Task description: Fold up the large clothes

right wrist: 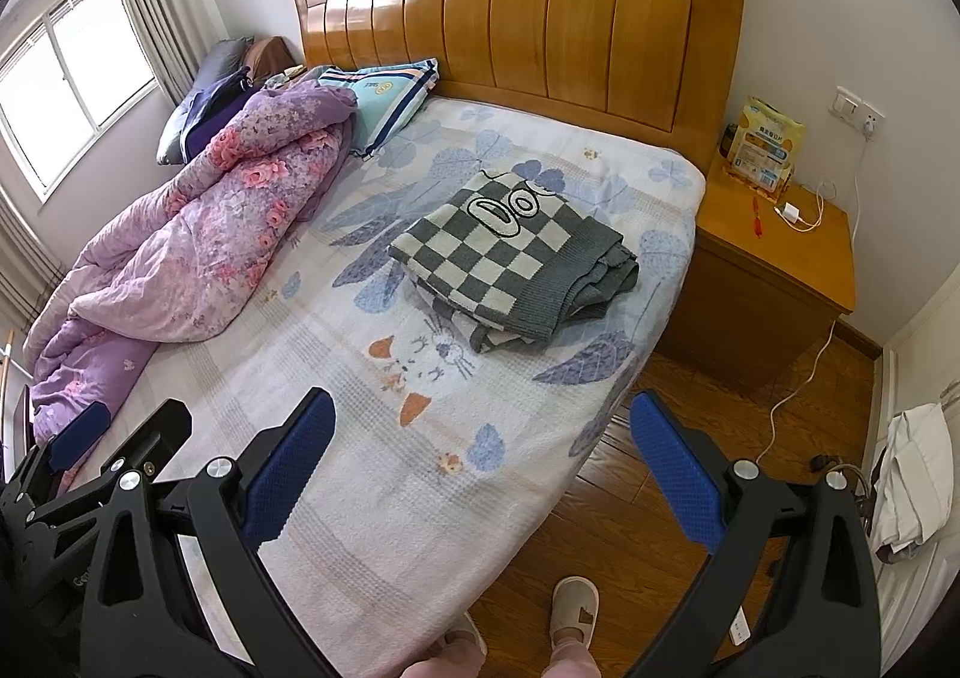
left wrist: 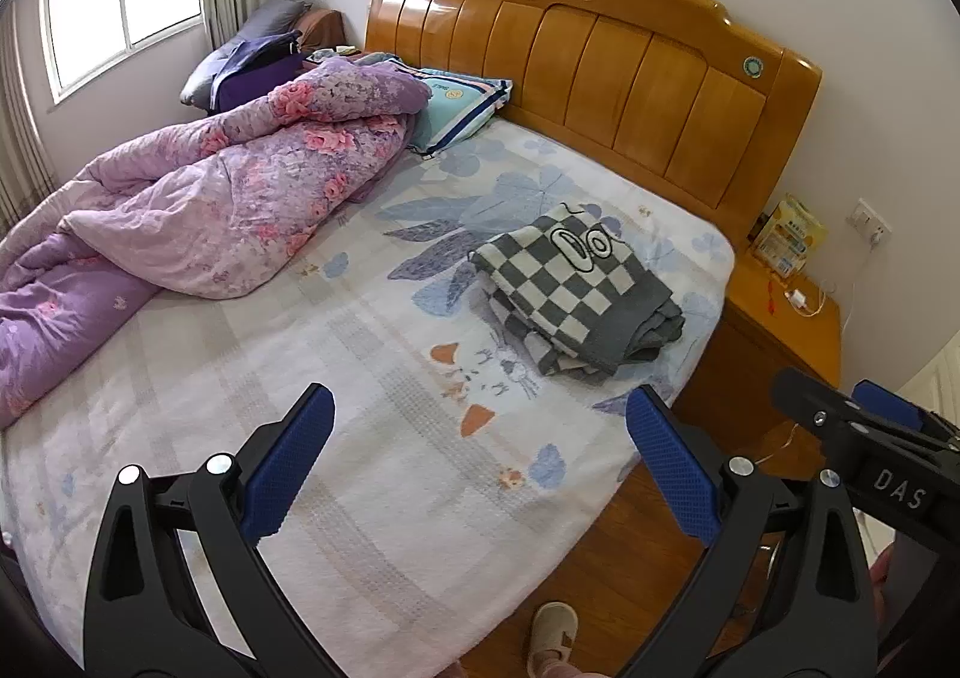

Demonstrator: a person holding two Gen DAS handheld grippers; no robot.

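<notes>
A grey and cream checkered sweater (left wrist: 576, 291) (right wrist: 510, 258) lies folded in a neat stack on the bed's right side, toward the headboard. My left gripper (left wrist: 480, 468) hangs open above the near part of the sheet, well short of the sweater, with nothing between its blue pads. My right gripper (right wrist: 483, 468) is also open and empty, over the bed's near right edge. The right gripper (left wrist: 864, 426) shows at the right edge of the left wrist view. The left gripper (right wrist: 114, 450) shows at the lower left of the right wrist view.
A rumpled purple floral quilt (left wrist: 198, 204) (right wrist: 198, 252) fills the bed's left side, with a striped pillow (left wrist: 462, 102) by the wooden headboard (right wrist: 540, 24). A wooden nightstand (right wrist: 780, 246) with a packet and charger stands right. A person's slippered feet (right wrist: 570, 606) are on the wood floor.
</notes>
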